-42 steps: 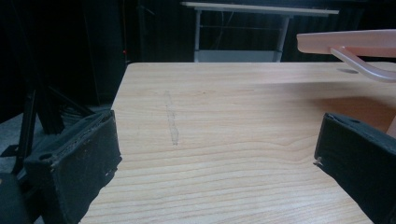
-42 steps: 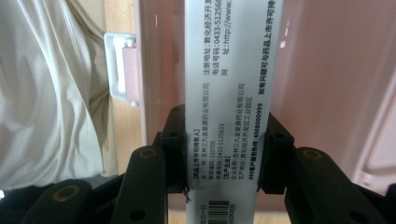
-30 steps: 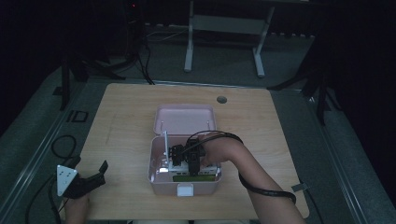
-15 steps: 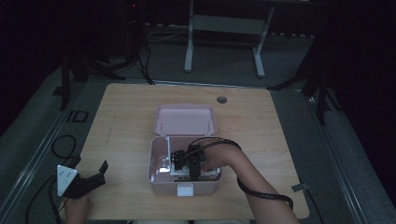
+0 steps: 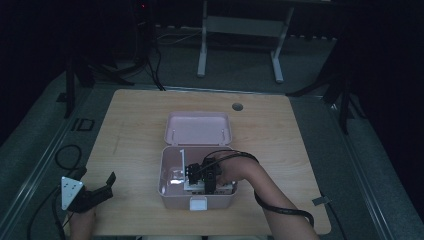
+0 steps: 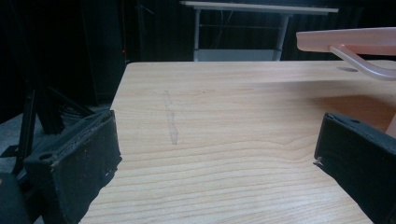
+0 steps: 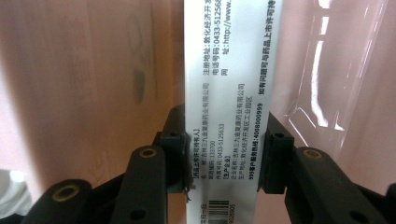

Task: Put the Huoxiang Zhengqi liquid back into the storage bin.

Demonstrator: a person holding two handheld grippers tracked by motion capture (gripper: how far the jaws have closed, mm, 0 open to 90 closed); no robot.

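My right gripper (image 7: 223, 161): black jaws, brass-coloured rivets. Between them, a white carton (image 7: 229, 107) printed with black text and a barcode. Storage box (image 5: 170, 187): pale pink, its lid (image 5: 198, 129) the same, with a white latch (image 5: 198, 203). Table (image 5: 130, 130): light wood grain. My left gripper (image 5: 97, 192): black, grey plate on top. Floor (image 5: 380, 170): grey.

Pretty dim from the high view — black all round, just the wooden surface (image 5: 130, 130) lit. Brighter and sharp enough along the left tool view, soft shadow under the pink lid (image 6: 348, 39). Glare streaks on clear plastic (image 7: 322, 70), blurry up close.
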